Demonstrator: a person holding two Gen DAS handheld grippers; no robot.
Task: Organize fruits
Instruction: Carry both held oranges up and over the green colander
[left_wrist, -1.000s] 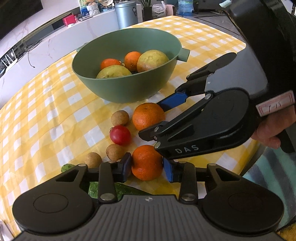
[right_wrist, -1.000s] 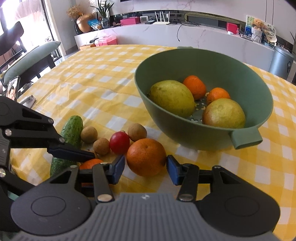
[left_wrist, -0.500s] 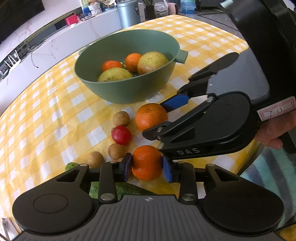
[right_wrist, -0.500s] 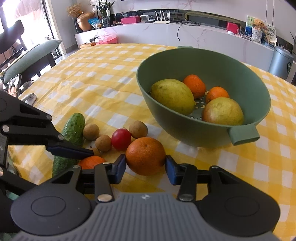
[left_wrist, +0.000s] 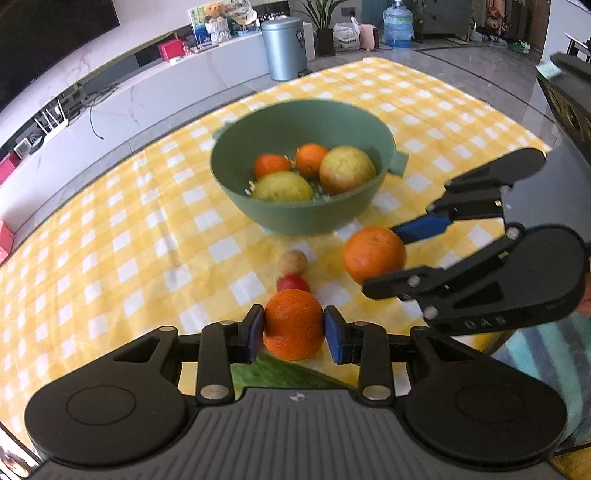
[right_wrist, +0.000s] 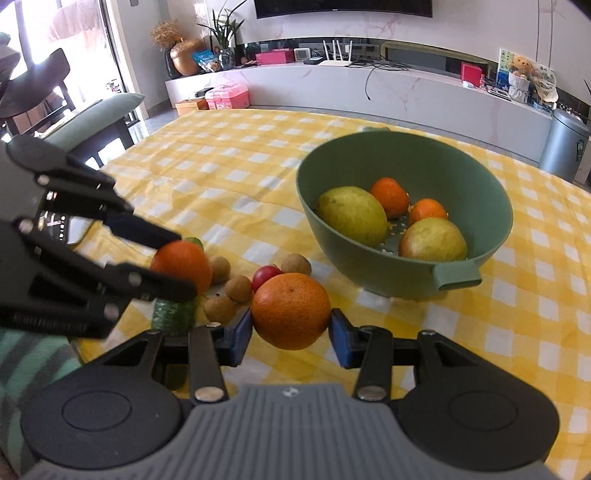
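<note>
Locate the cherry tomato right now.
The cherry tomato sits on the tablecloth among brown longans, left of the green bowl, just behind the right gripper's orange.

We count four oranges: two in the green bowl (right_wrist: 495, 206), one orange (left_wrist: 293, 325) and another orange (right_wrist: 291, 311) outside it. Two pears (right_wrist: 352, 215) lie inside. There are four small brown fruits (right_wrist: 238, 288), one cherry tomato (right_wrist: 266, 275), one cucumber (right_wrist: 173, 314).

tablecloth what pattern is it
Yellow and white checks on the tablecloth, clearest in the right wrist view.
</note>
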